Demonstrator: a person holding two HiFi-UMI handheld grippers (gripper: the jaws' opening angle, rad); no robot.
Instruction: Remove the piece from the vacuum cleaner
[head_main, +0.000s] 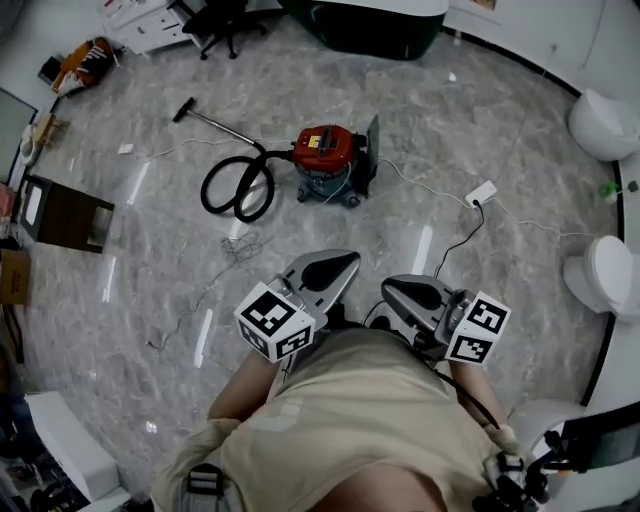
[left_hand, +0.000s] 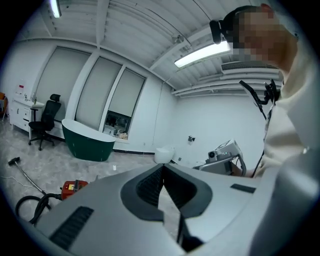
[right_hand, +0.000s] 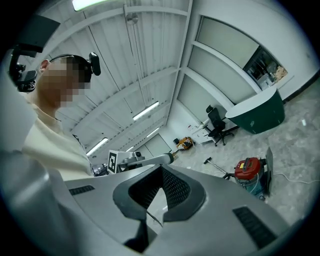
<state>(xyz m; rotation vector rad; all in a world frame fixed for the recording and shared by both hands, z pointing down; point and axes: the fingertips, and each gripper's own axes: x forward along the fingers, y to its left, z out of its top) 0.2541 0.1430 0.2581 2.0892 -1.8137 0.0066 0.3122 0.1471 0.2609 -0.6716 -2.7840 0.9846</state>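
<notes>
Jaws together and empty on left gripper (head_main: 345, 262) and right gripper (head_main: 392, 288), both roughly level at the waist; vacuum cleaner (head_main: 325, 160) at twelve o'clock on the marble floor (head_main: 450, 130).

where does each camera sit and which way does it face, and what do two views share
Head view: on the person's head, facing steeply down at the floor; shows torso, forearms, left gripper, right gripper, the vacuum cleaner ahead.
Left gripper view: rides the left gripper, looking along its shut, empty jaws across the room to the green tub; shoulder at right.
Right gripper view: rides the right gripper, looking along its shut, empty jaws; torso at left.
Shared: all three show the vacuum cleaner; both gripper views the green tub.
</notes>
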